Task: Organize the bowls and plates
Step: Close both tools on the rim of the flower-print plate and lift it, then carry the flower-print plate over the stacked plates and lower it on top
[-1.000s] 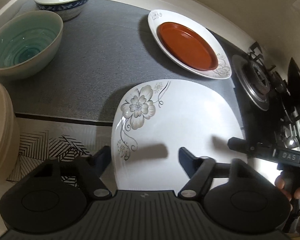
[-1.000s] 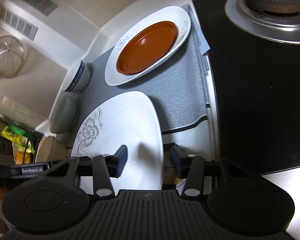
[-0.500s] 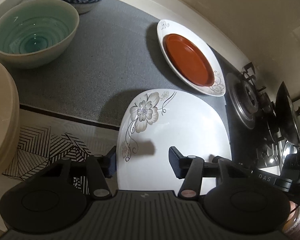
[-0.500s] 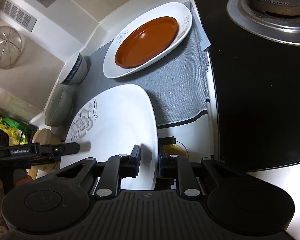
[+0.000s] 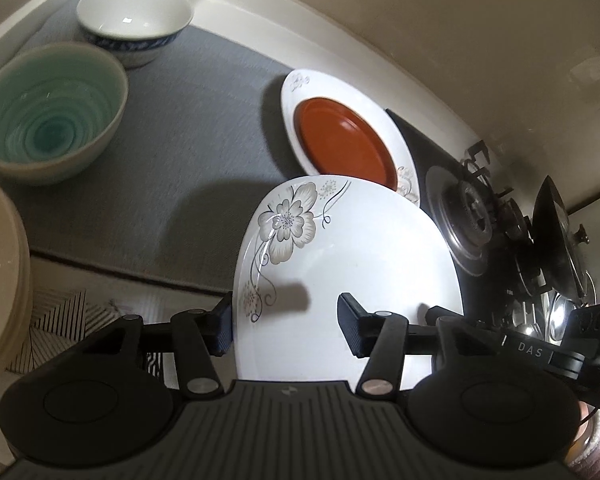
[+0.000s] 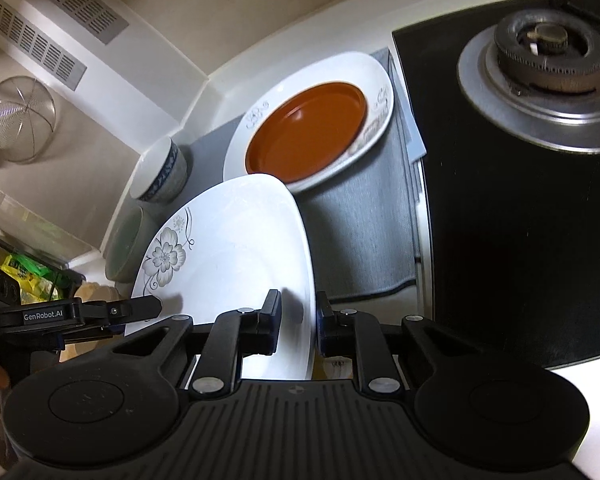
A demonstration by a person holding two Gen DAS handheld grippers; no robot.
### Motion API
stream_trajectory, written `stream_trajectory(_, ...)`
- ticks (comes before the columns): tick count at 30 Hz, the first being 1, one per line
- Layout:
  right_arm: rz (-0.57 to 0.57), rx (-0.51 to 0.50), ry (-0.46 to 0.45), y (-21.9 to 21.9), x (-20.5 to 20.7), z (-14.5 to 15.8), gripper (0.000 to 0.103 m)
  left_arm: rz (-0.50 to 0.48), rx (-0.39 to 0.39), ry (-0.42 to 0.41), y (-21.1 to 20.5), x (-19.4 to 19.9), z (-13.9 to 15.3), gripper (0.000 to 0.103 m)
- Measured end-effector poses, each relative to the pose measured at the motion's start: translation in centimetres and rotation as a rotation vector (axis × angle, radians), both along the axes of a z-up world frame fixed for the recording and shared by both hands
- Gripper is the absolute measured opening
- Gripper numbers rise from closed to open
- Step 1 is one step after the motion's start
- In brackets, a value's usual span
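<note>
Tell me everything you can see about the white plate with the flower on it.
The flower plate is a glossy white, rounded-square dish, ceramic by its look, with a grey blossom and curling black stems along one side. It is empty and looks tilted up off the counter. The right claw pinches one edge; the left claw straddles the opposite edge. Its far corner overlaps the white plate holding a brown dish.

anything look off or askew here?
Only the flowered white plate: it is tilted off the counter, with both sets of tongs, left and right, at its near edge. No chips or spills visible; the bowls sit upright.
</note>
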State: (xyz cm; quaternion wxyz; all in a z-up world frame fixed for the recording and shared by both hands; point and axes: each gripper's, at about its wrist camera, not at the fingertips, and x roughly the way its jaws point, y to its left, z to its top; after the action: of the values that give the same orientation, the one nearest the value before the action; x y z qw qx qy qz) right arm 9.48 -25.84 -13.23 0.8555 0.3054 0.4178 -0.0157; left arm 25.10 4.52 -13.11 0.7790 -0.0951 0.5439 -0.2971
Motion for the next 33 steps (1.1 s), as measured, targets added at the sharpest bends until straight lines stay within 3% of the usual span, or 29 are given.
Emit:
stream_trajectory(12, -0.012, -0.018, -0.009, -2.2, 3.0, 1.5, 0.019, -0.016, 0.025, -0.047, -3.3, 3.4, 0.8, 0.058)
stream_trajectory(33, -0.016, -0.050, 0.025, -8.0, 11.0, 0.9, 0.019, -0.016, 0.043, -0.075, -10.6, 11.4, -0.1, 0.058)
